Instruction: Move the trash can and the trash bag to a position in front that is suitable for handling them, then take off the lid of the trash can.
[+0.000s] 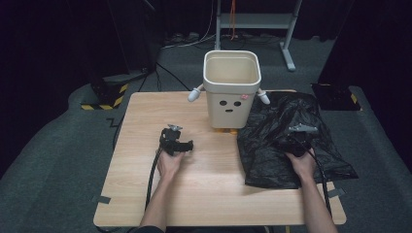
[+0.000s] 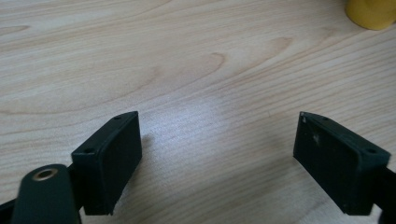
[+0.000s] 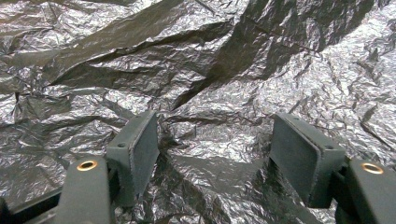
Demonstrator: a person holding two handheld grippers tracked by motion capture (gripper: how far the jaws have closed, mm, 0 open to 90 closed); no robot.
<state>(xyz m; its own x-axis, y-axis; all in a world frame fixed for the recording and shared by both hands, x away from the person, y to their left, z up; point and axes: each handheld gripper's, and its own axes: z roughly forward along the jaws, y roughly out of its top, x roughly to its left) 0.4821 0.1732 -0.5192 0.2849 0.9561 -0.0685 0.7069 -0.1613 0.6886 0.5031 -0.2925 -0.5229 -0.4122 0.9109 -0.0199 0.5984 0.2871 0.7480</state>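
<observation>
Plastic is what I'm working on: a black bin bag (image 1: 286,141) lies crumpled and flat on the right side of the wooden table (image 1: 204,194), its far edge just beside the cream bin (image 1: 231,87) that stands at the far middle. I have my right gripper (image 1: 297,138) down over the middle of the bag, and in the right gripper view the jaws stand wide with creased film (image 3: 210,93) beneath and between them, pads not pressing on anything. I judge I've put it there to pinch up a fold so the bag can be lifted and opened.

My left gripper (image 1: 177,143) waits on bare wood left of the bag, near the bin's foot; its jaws are wide too, with nothing between them, and a yellow foot (image 2: 371,11) of the bin shows at the far right corner of the left gripper view. It looks parked, ready to take a second edge.

The bin is upright, mouth open, and as far as I can see inside, it holds nothing and has no liner.
</observation>
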